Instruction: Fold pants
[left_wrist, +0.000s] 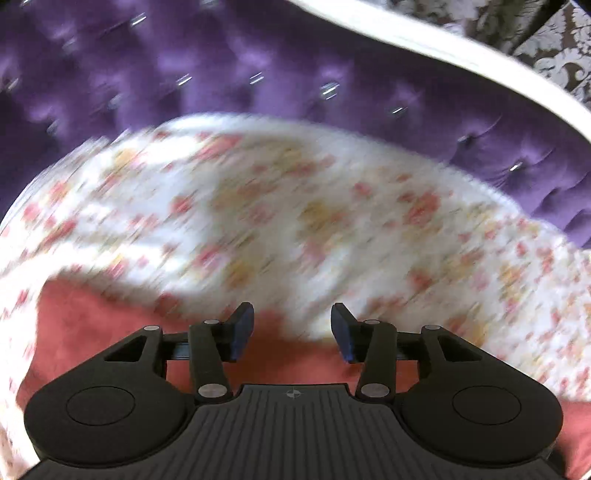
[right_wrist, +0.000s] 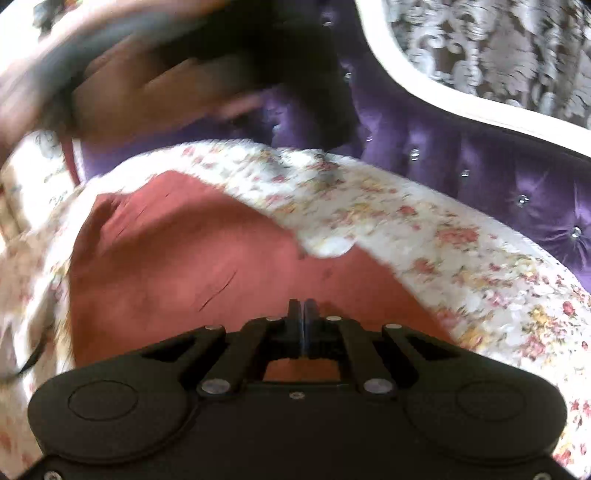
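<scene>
The salmon-red pants (right_wrist: 184, 258) lie spread on a floral sheet (right_wrist: 424, 229), with a crease across the cloth. My right gripper (right_wrist: 303, 314) hangs low over them with its jaws together; whether a fold of cloth is pinched I cannot tell. In the left wrist view the pants (left_wrist: 92, 325) show beneath my left gripper (left_wrist: 291, 328), which is open with nothing between its blue pads (left_wrist: 242, 332). This view is blurred. A person's hand (right_wrist: 166, 92) with a dark device smears across the top left of the right wrist view.
A purple tufted headboard (left_wrist: 258, 55) with a white frame (left_wrist: 443, 44) rises behind the floral sheet (left_wrist: 295, 203). Patterned grey wallpaper (right_wrist: 498, 48) is beyond it. The bed surface curves away on both sides of the pants.
</scene>
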